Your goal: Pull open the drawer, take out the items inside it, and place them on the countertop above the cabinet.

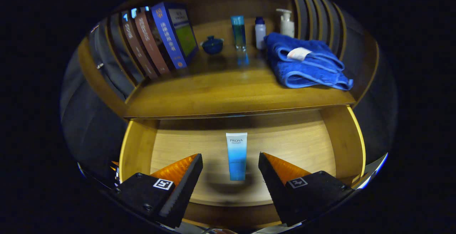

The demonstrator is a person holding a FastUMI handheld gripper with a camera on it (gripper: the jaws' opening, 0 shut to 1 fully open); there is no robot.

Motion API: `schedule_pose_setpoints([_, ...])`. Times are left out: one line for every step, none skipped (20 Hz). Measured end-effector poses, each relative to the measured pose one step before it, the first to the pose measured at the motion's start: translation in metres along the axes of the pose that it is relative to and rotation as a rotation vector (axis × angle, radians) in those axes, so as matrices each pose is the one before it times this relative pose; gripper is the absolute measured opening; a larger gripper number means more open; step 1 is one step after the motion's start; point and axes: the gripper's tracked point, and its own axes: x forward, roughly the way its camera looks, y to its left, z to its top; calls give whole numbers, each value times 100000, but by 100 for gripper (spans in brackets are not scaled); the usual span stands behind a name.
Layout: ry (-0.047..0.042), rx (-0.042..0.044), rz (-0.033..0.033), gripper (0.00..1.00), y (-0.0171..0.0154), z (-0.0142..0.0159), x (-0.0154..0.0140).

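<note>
The gripper (pixel 230 171) hangs over the open drawer (pixel 137 148) with its fingers spread wide and holding nothing, one on each side of the tube (pixel 236 155), which lies flat on the drawer floor, lined up for a pinch across its width. Beyond, the countertop (pixel 221 95) has bare wood in front, free for the tube, while books (pixel 156 38), a small lidded pot (pixel 212 44), bottles (pixel 260 31) and a folded towel (pixel 306 65) sit further back.

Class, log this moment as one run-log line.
drawer: open | tube: lying inside, between tongs' fingers | tongs: open, untouching | countertop: awaiting tube
</note>
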Motion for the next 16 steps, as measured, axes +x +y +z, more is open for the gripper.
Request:
schedule_pose_setpoints([3629, -1801, -859, 100, -1, -137, 1266])
schedule_pose_setpoints([3230, -1881, -1067, 100, -45, -187, 1066])
schedule_pose_setpoints([2927, -1639, -1123, 100, 0, -117, 976])
schedule_pose_setpoints([2310, -1092, -1647, 100, -158, -189, 634])
schedule_pose_setpoints([3279, -1187, -1653, 100, -225, -199, 643])
schedule_pose_setpoints([1504, -307, 220, 100, 66, -30, 558])
schedule_pose_setpoints([1389, -224, 179, 100, 114, 9, 487])
schedule_pose_setpoints([2898, 233, -383, 100, -132, -318, 420])
schedule_pose_setpoints([3138, -14, -537, 100, -159, -416, 462])
schedule_pose_setpoints([2986, 305, -161, 100, -102, -379, 368])
schedule_pose_setpoints([2620, 689, -279, 100, -38, -201, 19])
schedule_pose_setpoints([1803, 1004, 211, 100, 22, -208, 15])
schedule_pose_setpoints([1462, 741, 82, 100, -57, -71, -189])
schedule_pose_setpoints([1659, 436, -275, 100, -97, -154, -53])
schedule_pose_setpoints([1917, 797, -1503, 100, -265, -156, 107])
schedule_pose_setpoints([480, 269, -1208, 100, -146, -65, -496])
